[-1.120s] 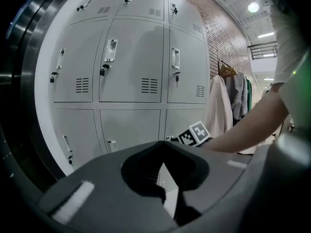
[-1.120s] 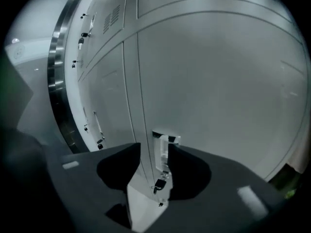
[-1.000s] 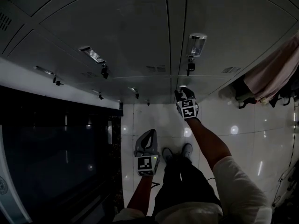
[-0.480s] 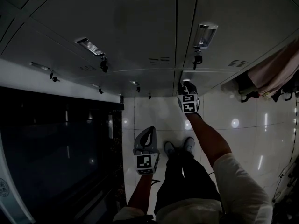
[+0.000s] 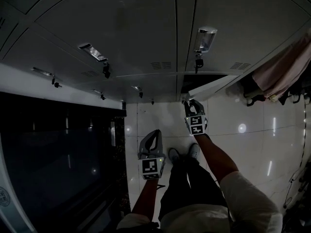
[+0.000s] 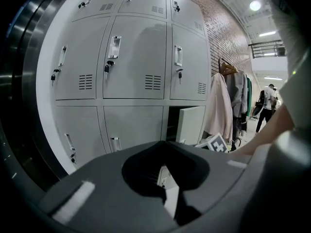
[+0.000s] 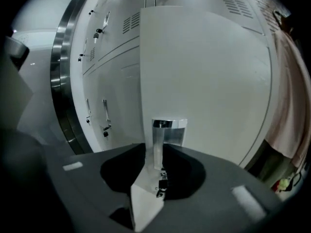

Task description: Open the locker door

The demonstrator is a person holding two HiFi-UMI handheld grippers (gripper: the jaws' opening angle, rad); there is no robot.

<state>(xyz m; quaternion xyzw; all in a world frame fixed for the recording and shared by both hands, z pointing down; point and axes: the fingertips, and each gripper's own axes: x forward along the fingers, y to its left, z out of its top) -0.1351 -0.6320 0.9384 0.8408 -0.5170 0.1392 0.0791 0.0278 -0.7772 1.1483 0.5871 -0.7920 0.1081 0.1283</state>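
Right tool (image 5: pixel 189 102) is clamped shut on the chrome handle (image 7: pixel 163 136) of the locker door (image 5: pixel 216 85). In the right gripper view the handle runs straight down into the notch between the two jaws, which pinch it from both sides. Something small dangles just under the handle, looks like a key (image 7: pixel 161 182), but it's too dark in there to be sure.

Left tool (image 5: pixel 156 137) just hangs low by the person's legs, pointed at the lockers. Its jaws are together with nothing in them.

The door is the bottom-row one, right under the locker with the big shiny handle (image 5: pixel 204 38). It stands swung partway out from the bank. From the left gripper view you can see the dark compartment opening next to the door panel (image 6: pixel 191 123).

Half a second ago that door was flush with the rest and the right tool was up against it. Now the door has come out and the tool has drawn back a bit toward the person. The left one has barely moved.

For writing, all I can make out is the black-and-white square marker on each cube (image 5: pixel 196 124). Coats (image 5: pixel 284 72) hang off to the right, above the glossy tile floor (image 5: pixel 252 130).
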